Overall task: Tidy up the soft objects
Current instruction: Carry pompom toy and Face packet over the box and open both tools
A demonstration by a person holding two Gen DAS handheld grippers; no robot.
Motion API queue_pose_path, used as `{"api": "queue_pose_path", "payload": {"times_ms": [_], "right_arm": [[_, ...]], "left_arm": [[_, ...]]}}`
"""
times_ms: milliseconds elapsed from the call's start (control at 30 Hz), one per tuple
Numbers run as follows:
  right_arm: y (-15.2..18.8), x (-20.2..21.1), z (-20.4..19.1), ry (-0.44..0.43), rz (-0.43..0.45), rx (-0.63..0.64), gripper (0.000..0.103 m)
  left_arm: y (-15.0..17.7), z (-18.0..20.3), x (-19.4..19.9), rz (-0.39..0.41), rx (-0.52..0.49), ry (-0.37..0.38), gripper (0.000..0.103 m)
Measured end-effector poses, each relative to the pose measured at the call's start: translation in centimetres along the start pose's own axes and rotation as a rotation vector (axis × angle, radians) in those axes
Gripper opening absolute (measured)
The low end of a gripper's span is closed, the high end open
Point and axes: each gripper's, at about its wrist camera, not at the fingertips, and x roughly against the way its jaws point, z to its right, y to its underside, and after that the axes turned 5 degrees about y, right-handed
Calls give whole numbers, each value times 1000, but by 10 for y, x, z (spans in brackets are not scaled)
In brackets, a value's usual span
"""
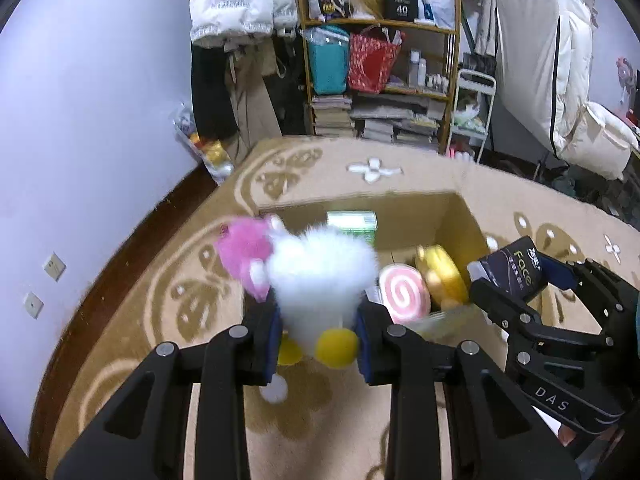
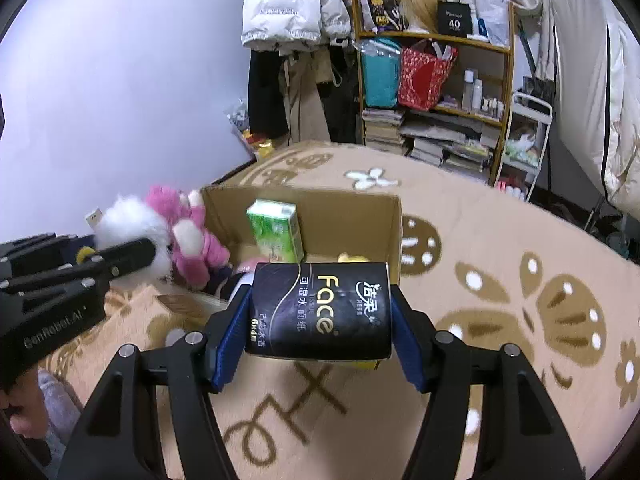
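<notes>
My left gripper is shut on a fluffy white plush toy with yellow feet, held over the near left edge of an open cardboard box. A pink plush hangs beside the white one; whether they are joined I cannot tell. My right gripper is shut on a black "Face" tissue pack, held above the box's near edge. Inside the box are a green tissue pack, a pink swirl plush and a yellow plush.
The box sits on a beige patterned carpet. A wooden shelf with bags and books stands at the back, with hanging coats to its left and a white cart to its right. The wall is at left.
</notes>
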Motion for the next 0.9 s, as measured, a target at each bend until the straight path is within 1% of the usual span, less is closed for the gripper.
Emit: {"api": "queue_pose_path", "payload": {"times_ms": [167,233,300,400,467,667,700,733,767,800,833,900], "right_arm": [[-17,-1,5,-5,36,-12,69],[-23,-1,6,-7,52,-14,69],[-28,-3,9,-11,66,-25,69],[-35,-9,14,-25,72,-50,69],[-39,-16,16,-28,64,-51,69],[-38,-37,15,-38,30,-42,71],[-37,-40,14,-34,20,-35,73],[-36,-43,13,-30,11,-25,81],[-34,-44,13,-25,8,-20,86],[-33,-44,13,-23,10,-22,86],[-32,-45,15,-27,8,-27,87],[-32,-45,17,-32,3,-39,94]], "left_arm": [[-30,-2,13,82,-17,-18,29],[-38,-3,13,103,-8,-19,29],[-42,-5,11,106,1,-20,29],[-39,-2,-1,95,-10,-47,30],[-34,-1,-8,79,-20,-47,30],[-16,3,-33,-6,-51,-59,32],[-15,3,-34,-16,-47,-55,33],[-14,3,-34,-18,-48,-54,34],[-14,3,-33,-17,-49,-56,35],[-14,3,-31,-12,-53,-65,44],[-14,3,-29,-4,-54,-80,58],[-15,2,-23,16,-53,-115,66]]}}
